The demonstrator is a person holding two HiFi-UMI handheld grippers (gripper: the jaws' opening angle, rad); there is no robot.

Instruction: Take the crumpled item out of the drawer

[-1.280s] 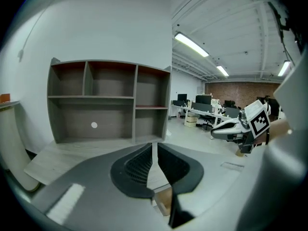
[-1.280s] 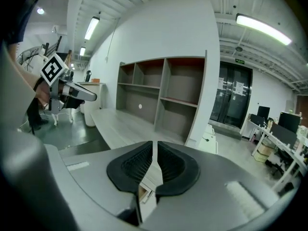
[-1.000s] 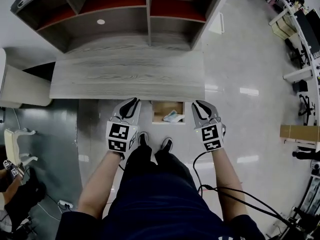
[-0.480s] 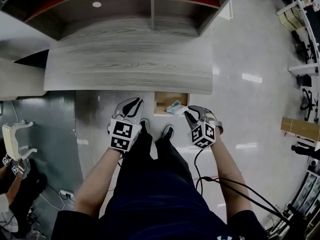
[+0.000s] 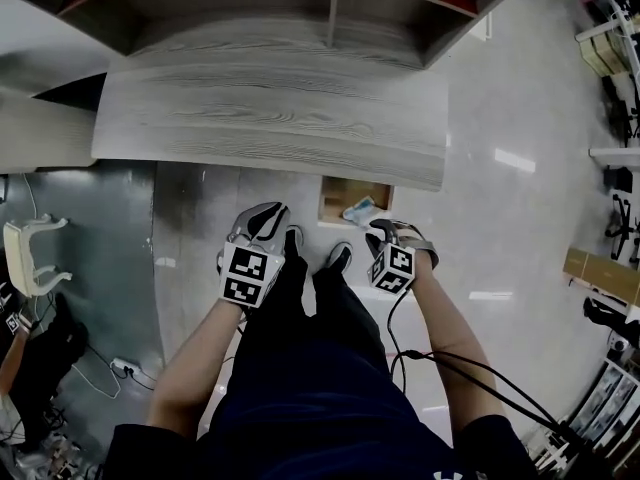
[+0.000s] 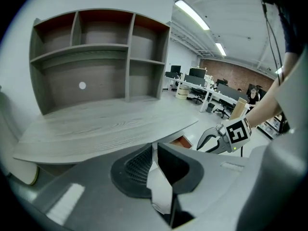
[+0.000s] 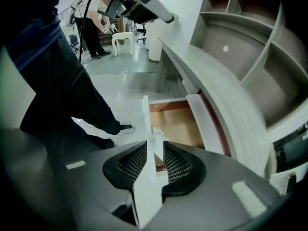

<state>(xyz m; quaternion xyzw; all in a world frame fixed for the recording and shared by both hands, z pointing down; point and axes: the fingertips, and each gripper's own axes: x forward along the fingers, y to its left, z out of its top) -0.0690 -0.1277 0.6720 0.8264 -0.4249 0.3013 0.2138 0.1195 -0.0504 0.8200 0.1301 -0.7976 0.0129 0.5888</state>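
The drawer (image 5: 340,196) stands pulled out under the grey desk's front edge, wooden inside. A pale crumpled item (image 5: 360,210) lies at its front right corner. My right gripper (image 5: 379,231) points at it from just outside the drawer. In the right gripper view its jaws are opening, and the white crumpled item (image 7: 156,136) sits at the tips of the right gripper (image 7: 155,147), with the pads not pressing on it. My left gripper (image 5: 263,217) hangs left of the drawer, over the floor. The left gripper (image 6: 154,149) has its tips together and holds nothing.
The grey desk top (image 5: 270,118) carries a shelf unit (image 5: 330,8) at the back. The person's legs and shoes (image 5: 338,258) stand right below the drawer. A cable (image 5: 440,363) trails from the right arm. A white chair (image 5: 30,258) stands at the left.
The right gripper has swung from the drawer's right side in toward the crumpled item at the drawer's front. The head view has tilted. The left gripper has barely moved.
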